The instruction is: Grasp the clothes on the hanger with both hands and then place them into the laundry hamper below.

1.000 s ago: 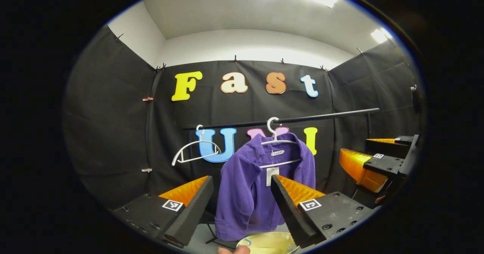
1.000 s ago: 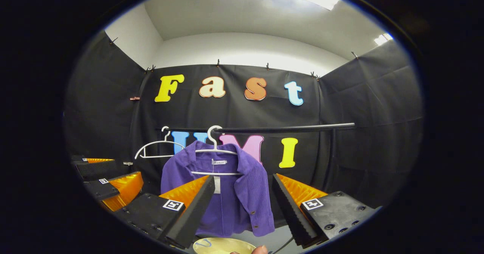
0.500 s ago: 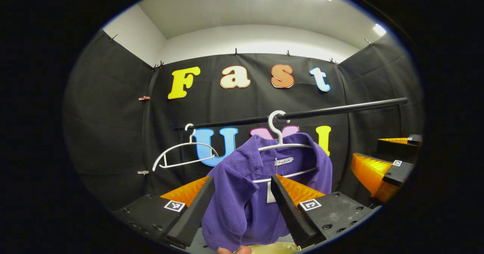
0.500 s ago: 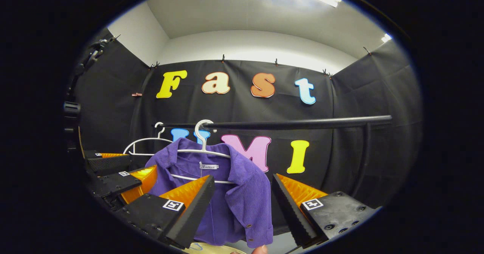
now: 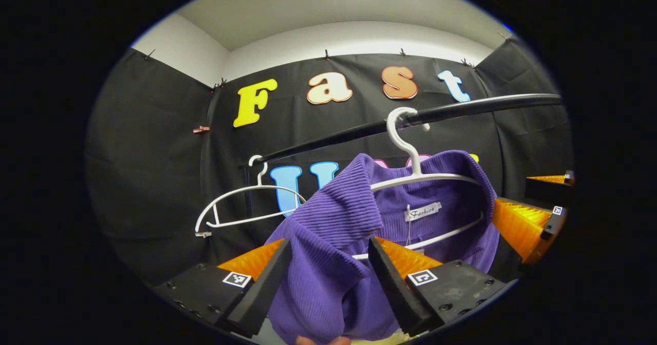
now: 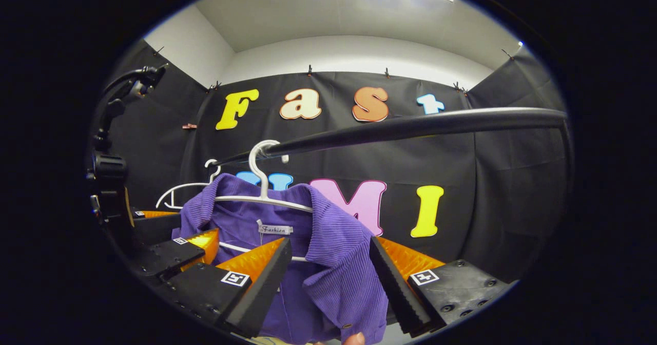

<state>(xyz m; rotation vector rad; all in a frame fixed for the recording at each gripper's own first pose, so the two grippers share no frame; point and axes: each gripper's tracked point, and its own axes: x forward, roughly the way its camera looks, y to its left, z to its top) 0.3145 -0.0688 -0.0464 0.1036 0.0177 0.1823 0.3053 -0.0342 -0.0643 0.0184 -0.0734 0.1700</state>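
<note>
Two grippers face a purple jacket (image 5: pixel 328 273) that hangs on a white hanger (image 5: pixel 410 165) from the black rail (image 5: pixel 462 110). The left gripper (image 5: pixel 328 278) has its fingers spread around the jacket's left shoulder; the right gripper (image 6: pixel 328 278) is spread around the right shoulder. An empty hanger (image 5: pixel 246 206) hangs further left on the rail.

I read "Fashion" on the neck tag (image 5: pixel 423 211) of the shirt (image 5: pixel 333 263); the hang tag below it is illegible.
</note>
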